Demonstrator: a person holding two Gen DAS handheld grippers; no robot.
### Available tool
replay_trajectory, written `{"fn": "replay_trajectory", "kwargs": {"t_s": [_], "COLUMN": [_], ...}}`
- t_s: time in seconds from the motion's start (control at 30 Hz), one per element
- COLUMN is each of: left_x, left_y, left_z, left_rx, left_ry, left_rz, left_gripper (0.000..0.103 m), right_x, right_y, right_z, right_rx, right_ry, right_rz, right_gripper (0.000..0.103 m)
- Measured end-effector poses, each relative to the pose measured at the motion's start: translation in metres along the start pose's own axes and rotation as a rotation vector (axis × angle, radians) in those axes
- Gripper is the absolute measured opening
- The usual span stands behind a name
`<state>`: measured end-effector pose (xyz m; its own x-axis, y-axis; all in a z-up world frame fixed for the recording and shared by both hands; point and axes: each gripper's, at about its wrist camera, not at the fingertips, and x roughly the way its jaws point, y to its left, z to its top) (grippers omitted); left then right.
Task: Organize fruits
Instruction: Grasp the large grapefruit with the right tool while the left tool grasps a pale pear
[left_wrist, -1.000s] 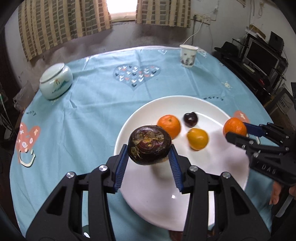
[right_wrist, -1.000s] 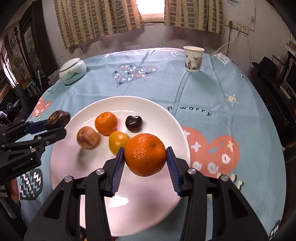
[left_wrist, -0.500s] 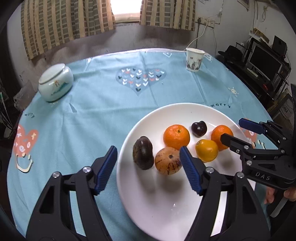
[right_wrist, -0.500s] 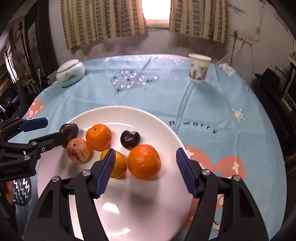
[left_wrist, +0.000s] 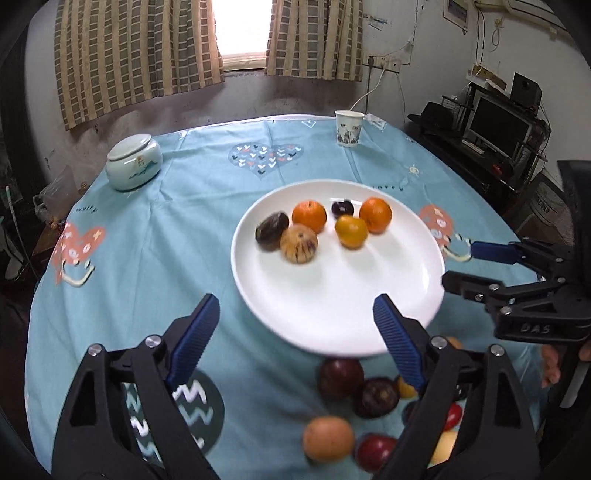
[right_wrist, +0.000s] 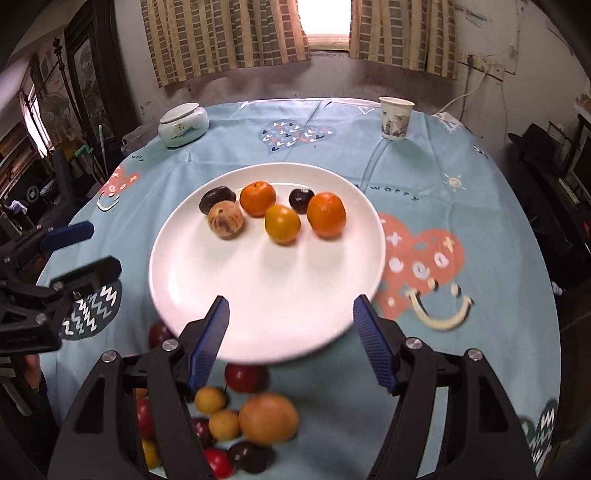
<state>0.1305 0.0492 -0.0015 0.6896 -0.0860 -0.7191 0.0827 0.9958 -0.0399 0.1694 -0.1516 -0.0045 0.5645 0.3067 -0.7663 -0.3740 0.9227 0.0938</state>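
Note:
A white plate (left_wrist: 332, 302) (right_wrist: 258, 288) holds several fruits: a dark purple fruit (left_wrist: 272, 230), a mottled brown one (left_wrist: 298, 243), two oranges (left_wrist: 309, 216) (right_wrist: 326, 214), a yellow fruit (right_wrist: 282, 224) and a dark plum (right_wrist: 301, 199). A pile of loose fruits (left_wrist: 340, 376) (right_wrist: 267, 417) lies on the blue cloth by the near edge. My left gripper (left_wrist: 293, 306) (right_wrist: 99, 249) hovers over the plate's near left rim, jaws opening, nothing between them. My right gripper (right_wrist: 291, 306) (left_wrist: 461, 264) hovers at the near right rim, jaws also opening and empty.
A lidded ceramic jar (left_wrist: 133, 161) stands at the far left of the round table. A paper cup (left_wrist: 348, 129) stands at the far right. A monitor (left_wrist: 498, 125) on a shelf sits beyond the table's right edge. A person's fingers (left_wrist: 550, 365) show behind the right gripper.
The left gripper let go of the dark purple fruit and the right let go of an orange, both onto the plate. Both opened and drew back, bringing the loose pile into view.

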Motion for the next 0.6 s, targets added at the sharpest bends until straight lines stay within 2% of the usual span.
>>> {"fn": "replay_trajectory", "kwargs": {"t_s": [0.3, 0.6], "left_x": [-0.009, -0.026], "left_y": [-0.004, 0.000], "left_z": [-0.050, -0.066], "left_rx": [-0.056, -0.074], "left_ry": [0.060, 0.051], "left_rz": [-0.023, -0.034], "left_gripper": [0.088, 0.088], "right_x": [-0.015, -0.024], "right_y": [0.014, 0.021], "right_z": [-0.053, -0.070], "right_rx": [0.100, 0.118], "right_ry": [0.047, 0.061], "right_rz": [-0.004, -0.016], "right_gripper": [0.072, 0.072]}}
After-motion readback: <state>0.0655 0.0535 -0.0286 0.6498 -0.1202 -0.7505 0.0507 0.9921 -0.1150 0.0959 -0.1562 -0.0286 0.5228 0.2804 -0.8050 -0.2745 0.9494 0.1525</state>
